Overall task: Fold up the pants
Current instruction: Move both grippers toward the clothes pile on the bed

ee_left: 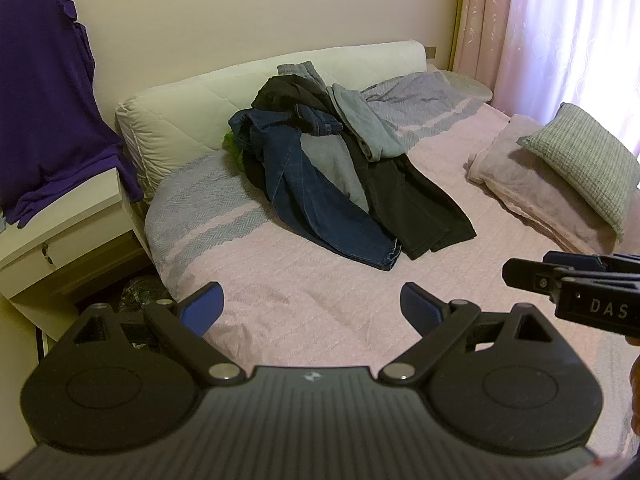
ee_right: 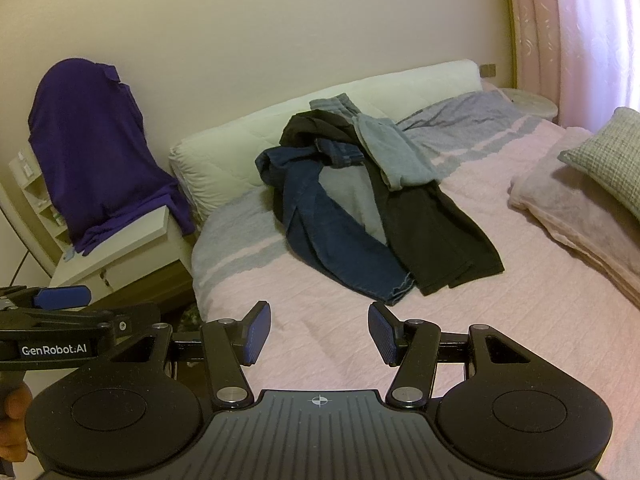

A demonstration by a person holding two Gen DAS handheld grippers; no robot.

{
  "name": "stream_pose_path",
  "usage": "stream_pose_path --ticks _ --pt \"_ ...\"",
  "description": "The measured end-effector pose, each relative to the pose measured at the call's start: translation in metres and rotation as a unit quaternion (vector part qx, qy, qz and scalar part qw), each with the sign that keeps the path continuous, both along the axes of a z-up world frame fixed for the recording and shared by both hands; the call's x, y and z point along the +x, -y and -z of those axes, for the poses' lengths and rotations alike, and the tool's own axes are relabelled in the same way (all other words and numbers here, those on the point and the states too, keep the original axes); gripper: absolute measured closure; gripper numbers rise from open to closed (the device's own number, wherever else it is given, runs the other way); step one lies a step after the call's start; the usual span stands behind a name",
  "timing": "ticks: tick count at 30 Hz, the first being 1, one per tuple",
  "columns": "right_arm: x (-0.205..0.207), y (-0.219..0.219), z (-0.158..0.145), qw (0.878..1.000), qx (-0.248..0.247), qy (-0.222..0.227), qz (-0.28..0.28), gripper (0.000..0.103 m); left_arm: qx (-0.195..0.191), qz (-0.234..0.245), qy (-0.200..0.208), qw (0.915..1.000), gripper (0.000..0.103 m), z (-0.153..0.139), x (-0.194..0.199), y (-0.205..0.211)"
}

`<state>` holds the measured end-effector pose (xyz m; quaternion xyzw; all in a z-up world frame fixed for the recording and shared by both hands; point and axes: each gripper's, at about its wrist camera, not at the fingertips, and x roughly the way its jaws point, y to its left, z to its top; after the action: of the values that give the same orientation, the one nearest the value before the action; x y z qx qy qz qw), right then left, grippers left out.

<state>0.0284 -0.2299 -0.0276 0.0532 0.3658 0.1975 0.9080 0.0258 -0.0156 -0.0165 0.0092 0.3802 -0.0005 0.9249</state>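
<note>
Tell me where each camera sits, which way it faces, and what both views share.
Left wrist: behind the open, empty left claw, angled down across the bed; the right claw shows at the right edge.
Right wrist: behind the open right claw; the left claw shows at left.
Shared: the pants pile.

From my feed the room is dim and soft-lit; daylight comes through the pink curtain (ee_left: 560, 28) on the right, which blows out to near white in the left wrist view. Shadows are faint — only a gentle one beside the pile of pants (ee_left: 332, 160). Both fisheye views bend the wall (ee_right: 260, 32) and the bed (ee_right: 460, 340) strongly at the edges, with black corners. The close gripper bodies look slightly soft, and I see mild grain throughout.
</note>
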Motion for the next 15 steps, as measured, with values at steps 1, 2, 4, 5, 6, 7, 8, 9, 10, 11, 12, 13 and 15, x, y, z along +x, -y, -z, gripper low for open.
stream_pose_path --ticks 1,2,4,5,6,7,8,9,10,11,12,13,15 --pt "0.001 0.0 0.0 1.0 0.0 -0.001 0.001 0.051 0.0 0.001 -0.001 1.0 0.01 0.001 0.001 0.0" --pt "0.003 0.0 0.0 1.0 0.001 -0.002 0.001 0.051 0.0 0.001 -0.002 1.0 0.01 0.001 0.002 0.0" --pt "0.006 0.0 0.001 1.0 0.002 -0.004 0.003 0.051 0.001 0.003 -0.005 1.0 0.01 0.002 0.004 -0.001" --pt "0.008 -0.001 0.001 1.0 0.002 -0.005 0.003 0.051 0.002 0.004 -0.007 1.0 0.01 0.002 0.006 -0.001" --pt "0.009 -0.001 0.001 1.0 0.002 -0.007 0.005 0.051 0.002 0.005 -0.009 0.9999 0.01 0.001 0.01 -0.001" --pt "0.011 -0.001 0.002 1.0 0.003 -0.008 0.006 0.051 0.002 0.006 -0.01 0.9999 0.01 0.002 0.012 -0.001" --pt "0.012 -0.002 0.003 1.0 0.004 -0.009 0.007 0.051 0.003 0.008 -0.011 0.9999 0.01 0.002 0.015 -0.001" --pt "0.014 -0.002 0.003 1.0 0.005 -0.01 0.009 0.051 0.004 0.01 -0.012 0.9999 0.01 0.002 0.017 -0.001" --pt "0.016 -0.002 0.003 1.0 0.005 -0.011 0.011 0.051 0.004 0.011 -0.013 0.9998 0.01 0.002 0.02 -0.001" --pt "0.019 -0.002 0.004 1.0 0.007 -0.012 0.013 0.051 0.005 0.014 -0.014 0.9998 0.01 0.003 0.023 0.0" --pt "0.021 -0.002 0.005 1.0 0.008 -0.013 0.016 0.051 0.005 0.016 -0.015 0.9997 0.01 0.003 0.027 -0.001" --pt "0.023 -0.003 0.005 1.0 0.009 -0.014 0.018 0.051 0.006 0.018 -0.016 0.9997 0.01 0.003 0.03 -0.002" --pt "0.028 -0.004 0.007 1.0 0.009 -0.015 0.022 0.051 0.006 0.022 -0.019 0.9996 0.01 0.004 0.04 -0.005"
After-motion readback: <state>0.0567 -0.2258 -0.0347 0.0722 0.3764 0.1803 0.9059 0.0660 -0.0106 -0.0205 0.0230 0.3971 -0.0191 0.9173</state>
